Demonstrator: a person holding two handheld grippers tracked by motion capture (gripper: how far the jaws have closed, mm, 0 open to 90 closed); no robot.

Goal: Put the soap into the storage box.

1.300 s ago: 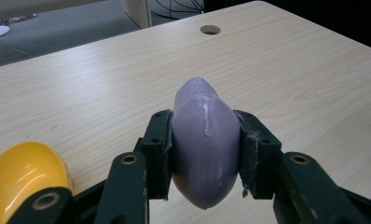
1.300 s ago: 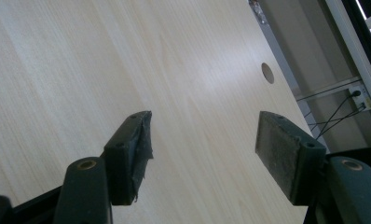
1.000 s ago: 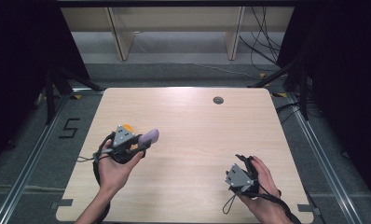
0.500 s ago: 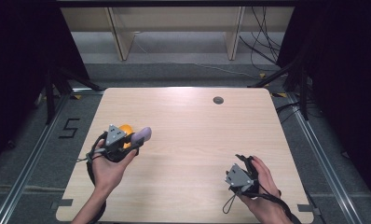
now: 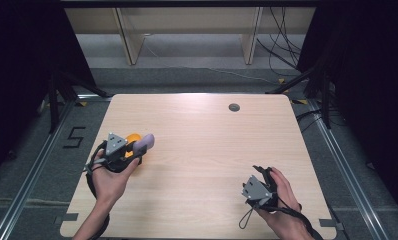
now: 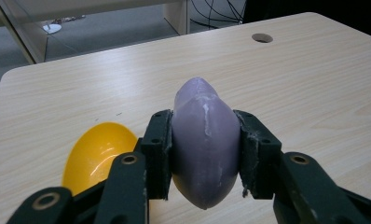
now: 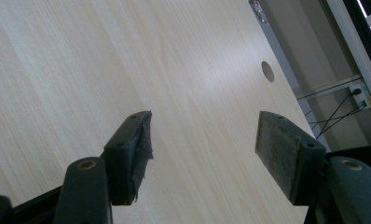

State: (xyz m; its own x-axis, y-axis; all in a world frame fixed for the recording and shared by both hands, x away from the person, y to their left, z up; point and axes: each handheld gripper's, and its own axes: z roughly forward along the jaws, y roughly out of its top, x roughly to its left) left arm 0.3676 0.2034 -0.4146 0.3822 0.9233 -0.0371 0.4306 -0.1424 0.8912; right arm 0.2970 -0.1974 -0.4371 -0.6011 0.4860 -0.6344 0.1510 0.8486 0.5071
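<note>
Left gripper (image 6: 204, 156) is clamping a purple egg-shaped piece (image 6: 203, 140)
A yellow bowl-shaped piece (image 6: 99, 154) is lying beside its jaw; right gripper (image 7: 207, 158) is gaping wide, holding nothing

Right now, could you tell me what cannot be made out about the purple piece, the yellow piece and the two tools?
- Purple piece: left gripper view, its sides are covered by the left tool's pads and its underside is turned away.
- Yellow piece: same view, partly behind the tool's arm; in the high view too small to identify.
- Right tool: high view, its open jaws are hidden under the grey plate.
</note>
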